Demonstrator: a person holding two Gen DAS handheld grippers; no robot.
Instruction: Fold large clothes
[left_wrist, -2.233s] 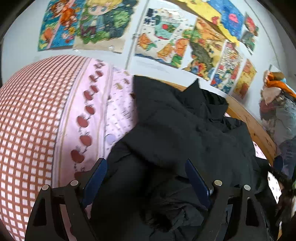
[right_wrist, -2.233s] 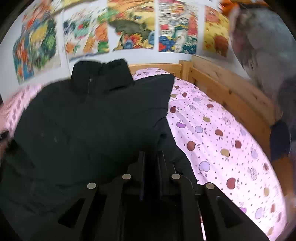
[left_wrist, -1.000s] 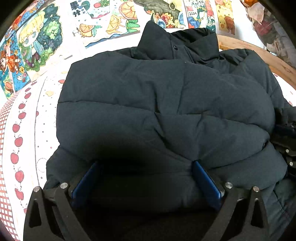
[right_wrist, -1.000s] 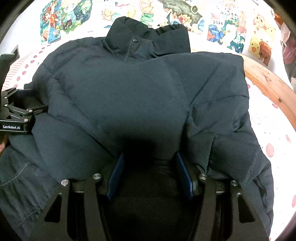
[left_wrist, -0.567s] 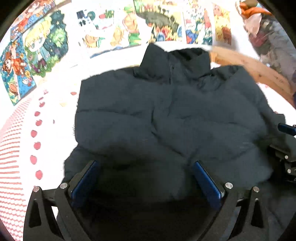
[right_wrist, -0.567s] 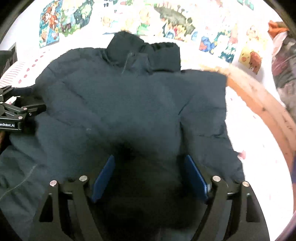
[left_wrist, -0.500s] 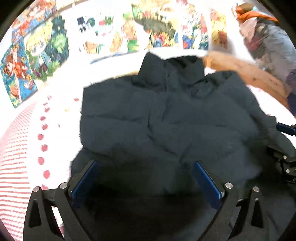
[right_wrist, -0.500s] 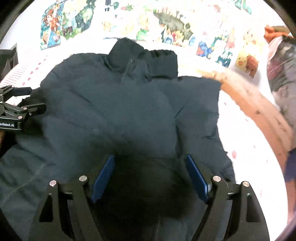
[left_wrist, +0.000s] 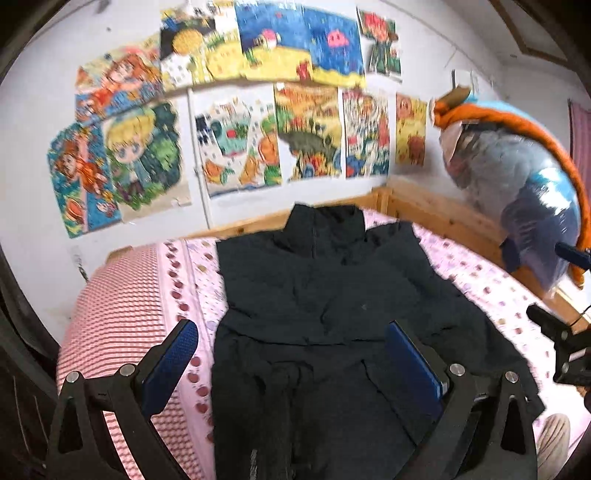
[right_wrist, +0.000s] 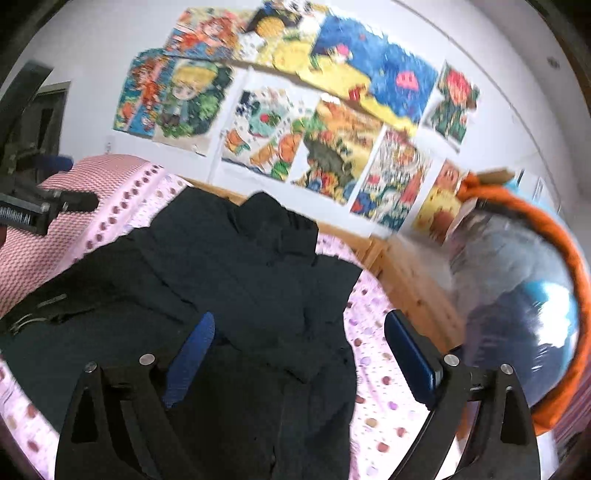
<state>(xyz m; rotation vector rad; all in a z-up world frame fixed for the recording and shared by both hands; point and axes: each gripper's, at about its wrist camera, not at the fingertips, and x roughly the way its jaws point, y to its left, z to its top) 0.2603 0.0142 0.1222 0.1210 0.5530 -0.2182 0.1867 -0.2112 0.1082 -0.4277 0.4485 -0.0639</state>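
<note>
presently: black padded jacket (left_wrist: 325, 295) lying on the bed (left_wrist: 476, 273), collar toward the wall, lower part doubled up over the body; further folds judged still due. left tongs (left_wrist: 291, 354) wide, empty; right tongs (right_wrist: 295, 354) opening, nothing gripped

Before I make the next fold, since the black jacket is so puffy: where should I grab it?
Probably the near hem of the black jacket, coming from the bed's foot: the collar lies at the far end against the wall, so this bottom edge is nearest and free.
</note>
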